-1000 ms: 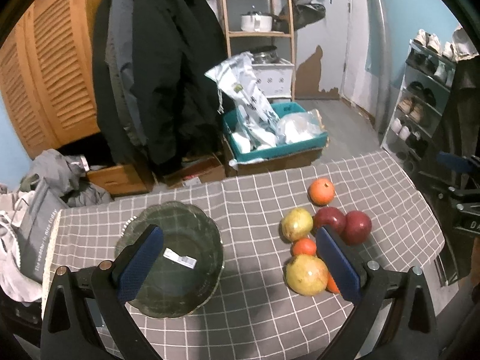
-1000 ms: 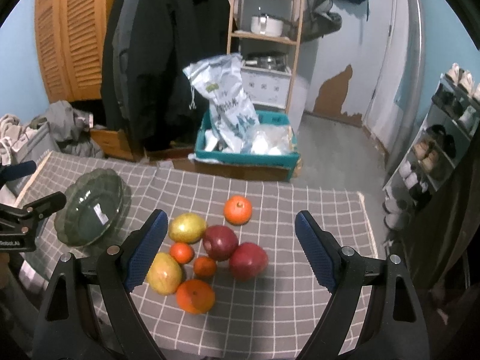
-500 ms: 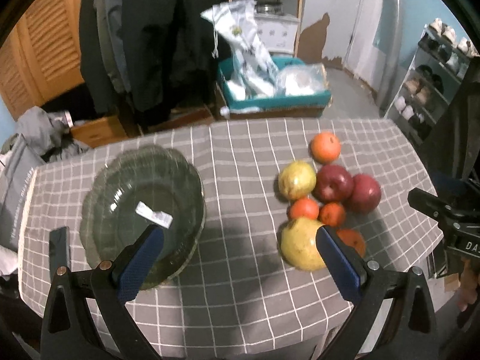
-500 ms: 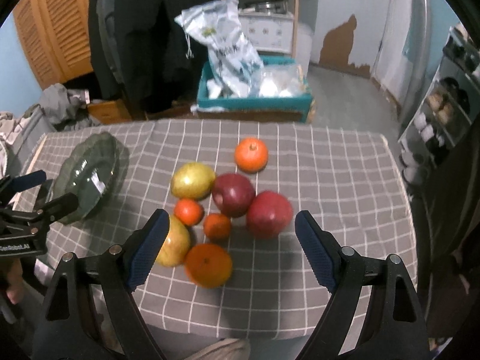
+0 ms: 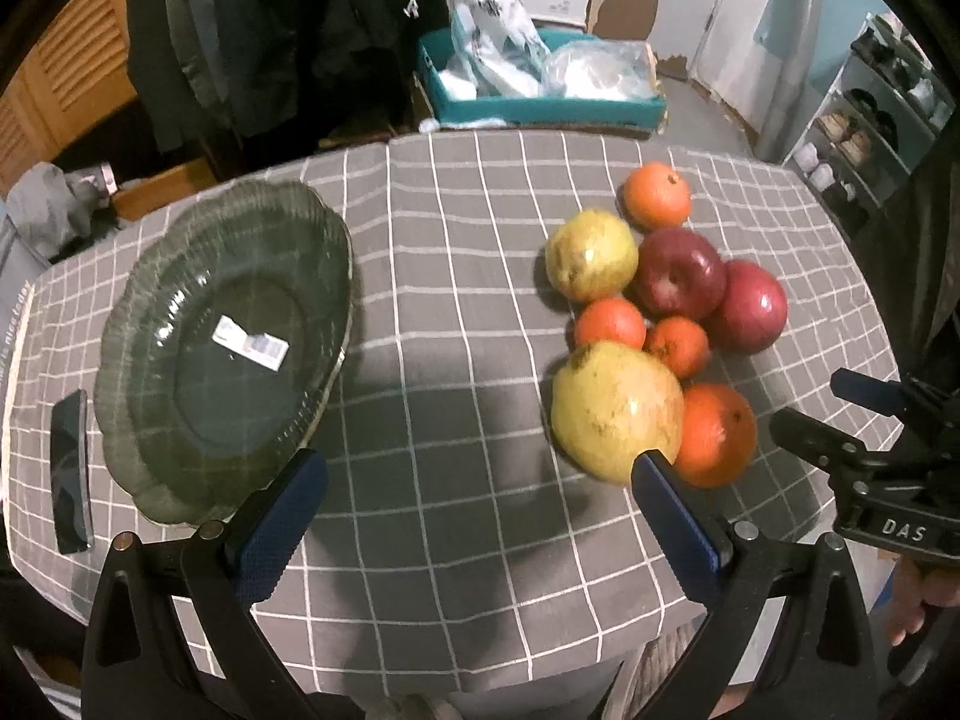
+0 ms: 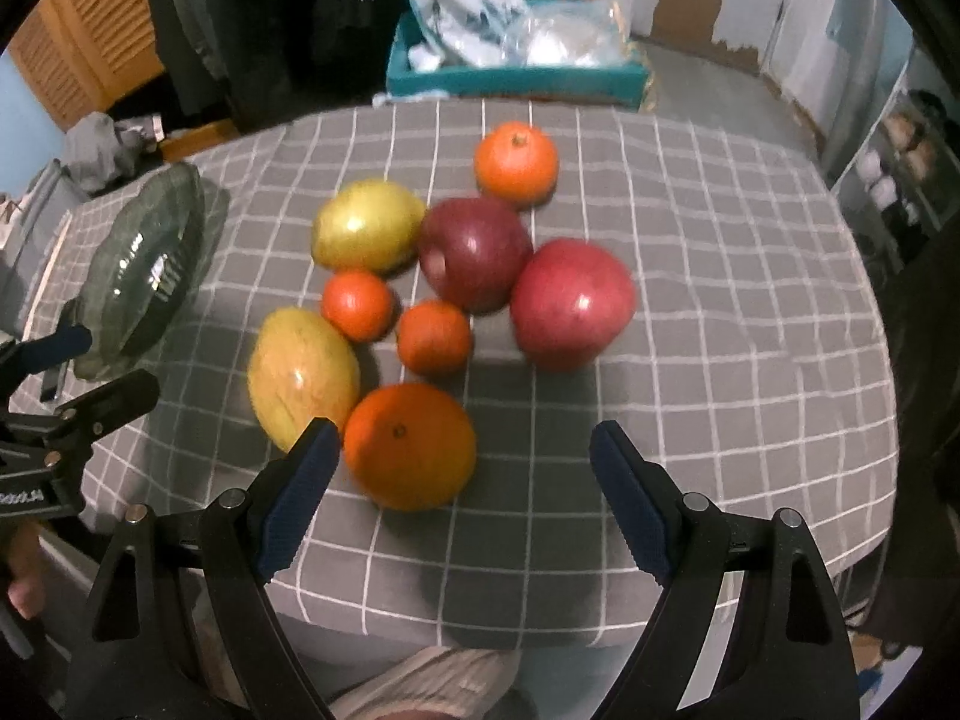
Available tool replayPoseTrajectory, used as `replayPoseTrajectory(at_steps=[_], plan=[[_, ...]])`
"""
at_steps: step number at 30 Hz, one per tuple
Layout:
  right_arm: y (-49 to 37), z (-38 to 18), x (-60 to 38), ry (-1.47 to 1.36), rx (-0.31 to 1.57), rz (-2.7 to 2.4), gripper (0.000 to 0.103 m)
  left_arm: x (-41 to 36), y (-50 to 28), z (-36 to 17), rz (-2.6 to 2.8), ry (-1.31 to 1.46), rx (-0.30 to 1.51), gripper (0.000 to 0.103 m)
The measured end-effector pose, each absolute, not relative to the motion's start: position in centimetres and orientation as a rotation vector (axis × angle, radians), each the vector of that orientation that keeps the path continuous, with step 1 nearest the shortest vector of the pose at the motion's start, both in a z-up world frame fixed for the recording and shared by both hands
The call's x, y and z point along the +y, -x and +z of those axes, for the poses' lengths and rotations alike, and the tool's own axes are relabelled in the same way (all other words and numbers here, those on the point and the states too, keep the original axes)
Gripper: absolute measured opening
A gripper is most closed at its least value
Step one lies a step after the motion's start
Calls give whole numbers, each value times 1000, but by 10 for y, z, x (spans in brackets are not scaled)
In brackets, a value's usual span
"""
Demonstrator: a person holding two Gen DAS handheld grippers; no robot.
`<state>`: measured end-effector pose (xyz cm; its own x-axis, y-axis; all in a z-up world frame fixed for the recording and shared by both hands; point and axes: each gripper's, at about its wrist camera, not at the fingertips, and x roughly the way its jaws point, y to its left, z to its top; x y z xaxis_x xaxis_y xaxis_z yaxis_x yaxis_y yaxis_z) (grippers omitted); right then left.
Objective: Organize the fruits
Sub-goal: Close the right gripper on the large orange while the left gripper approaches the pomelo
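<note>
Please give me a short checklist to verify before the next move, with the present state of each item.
1. Right hand-held gripper open and holding nothing: ok.
2. Left hand-held gripper open and holding nothing: ok.
3. Nearest orange lies partly between the right fingers: ok.
4. Glass plate free of fruit: ok; only a label in it.
5. Phone apart from the plate: ok.
6. Firmness of the fruits: cannot tell.

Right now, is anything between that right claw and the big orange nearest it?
Nothing visible. The right claw is open, and the big orange lies just ahead of it on the checked cloth, with no object between them.
</note>
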<state>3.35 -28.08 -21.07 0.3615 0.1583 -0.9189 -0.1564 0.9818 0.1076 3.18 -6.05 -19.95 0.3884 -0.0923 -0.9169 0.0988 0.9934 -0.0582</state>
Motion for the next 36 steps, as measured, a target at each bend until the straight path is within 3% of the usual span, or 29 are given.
replayPoseTrajectory(at_steps=[21,27,36], plan=[[-47,-269,-256,12,1306,302,85,-57,-35,-237,-100,24,1264,102],[-50,-279,-256,-17,1332,368,69,-62,-39,-238,-117,45,1273,102],[-50,-274,-282,-17,1298,300,65,-82,-49,-237,-162,66,1268,102]])
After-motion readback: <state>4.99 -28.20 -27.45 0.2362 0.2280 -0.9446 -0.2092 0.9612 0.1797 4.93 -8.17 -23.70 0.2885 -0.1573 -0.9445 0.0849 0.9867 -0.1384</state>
